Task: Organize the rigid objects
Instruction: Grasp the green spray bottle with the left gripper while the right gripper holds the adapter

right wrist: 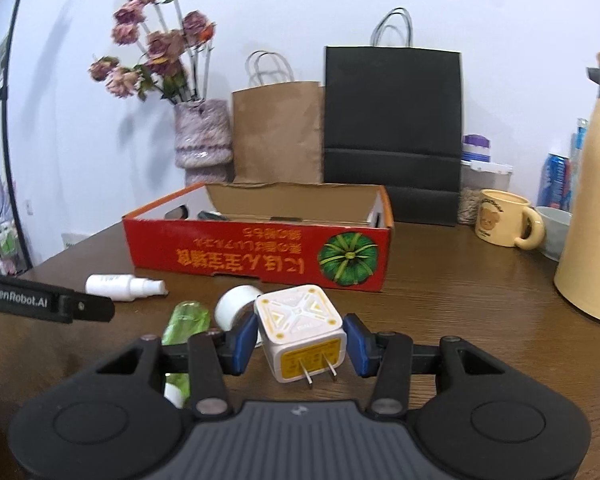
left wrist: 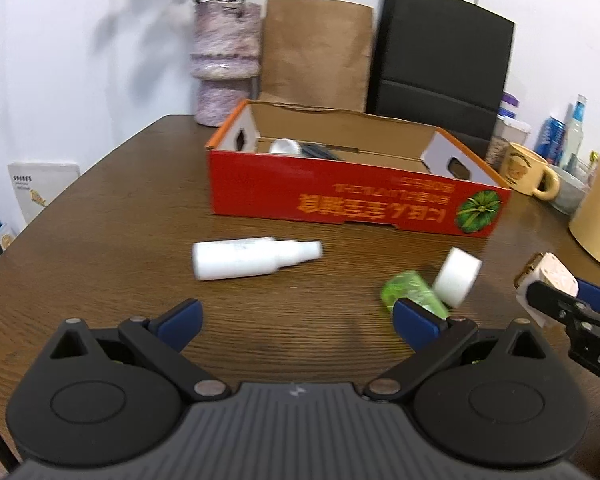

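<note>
Right tool [right wrist: 302,346] is clenched on the white plug adapter [right wrist: 300,328], blue pads [right wrist: 244,342] pressing its two sides, and I hold it just above the bench [right wrist: 460,300] with the prongs pointing back toward my camera and slightly down. It is a cube, so it has no real long axis; its patterned face looks up and away toward the box. My left tool [left wrist: 296,322] is released, pads spread wide with nothing between them.

As I judge it, the job is partly done. The red cardboard box [right wrist: 260,252] straight ahead of the right tool already holds a few things: I can make out something white and something dark inside, too hidden to name. The adapter is on its way but not yet in.

Three pieces are left on the bench. The white spray bottle [left wrist: 256,258] lies on its side ahead of the left tool, long axis running across my view, nozzle pointing right. The green bottle [left wrist: 414,292] lies just beside the left tool's right-hand pad, its long axis slanting toward that pad. The white tape roll [left wrist: 458,276] sits tilted against it, just beyond.
</note>
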